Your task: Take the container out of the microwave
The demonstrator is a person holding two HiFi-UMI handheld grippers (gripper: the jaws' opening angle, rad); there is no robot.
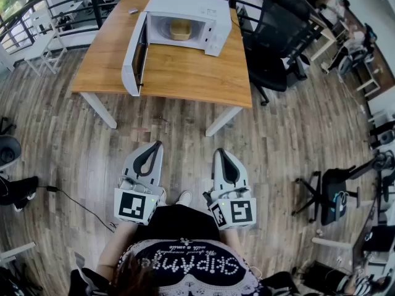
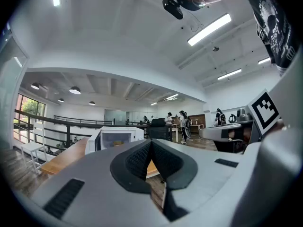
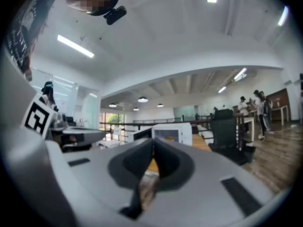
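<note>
Close to the person's body, the left gripper (image 1: pixel 157 144) and the right gripper (image 1: pixel 220 152) are held level and side by side over the wooden floor (image 1: pixel 281 150). Both have their jaws pressed together with nothing between them, and touch nothing. They are well apart from the wooden counter (image 1: pixel 185 73) ahead. On it stands a white microwave (image 1: pixel 191 5) with its door (image 1: pixel 134 54) swung wide open. The container (image 1: pixel 180 29), a small tan, box-like tub, sits inside the lit cavity.
</note>
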